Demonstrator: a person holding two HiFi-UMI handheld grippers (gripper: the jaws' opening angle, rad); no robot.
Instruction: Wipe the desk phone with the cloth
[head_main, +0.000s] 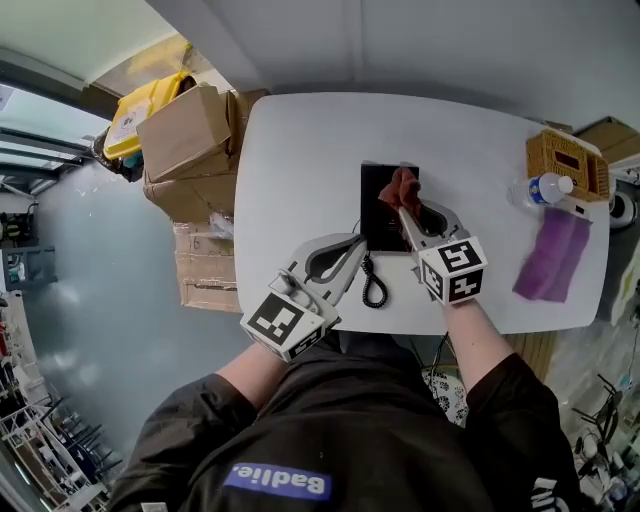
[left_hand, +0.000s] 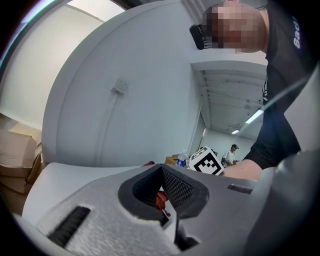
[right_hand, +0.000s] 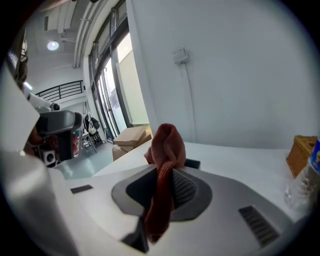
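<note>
The black desk phone (head_main: 383, 207) lies in the middle of the white table (head_main: 300, 150), with its coiled cord (head_main: 373, 285) trailing toward the near edge. My right gripper (head_main: 406, 208) is over the phone's right part, shut on a red cloth (head_main: 403, 186). In the right gripper view the red cloth (right_hand: 165, 150) sticks up bunched from between the closed jaws of the right gripper (right_hand: 167, 186). My left gripper (head_main: 355, 246) rests at the phone's near-left corner beside the cord. In its own view the left gripper (left_hand: 167, 189) is shut, with nothing clearly held.
Cardboard boxes (head_main: 190, 135) and a yellow bag (head_main: 150, 100) stand off the table's left side. At the table's right end are a wicker basket (head_main: 565, 160), a water bottle (head_main: 545, 188) and a purple cloth (head_main: 552, 253). A wall stands behind the table.
</note>
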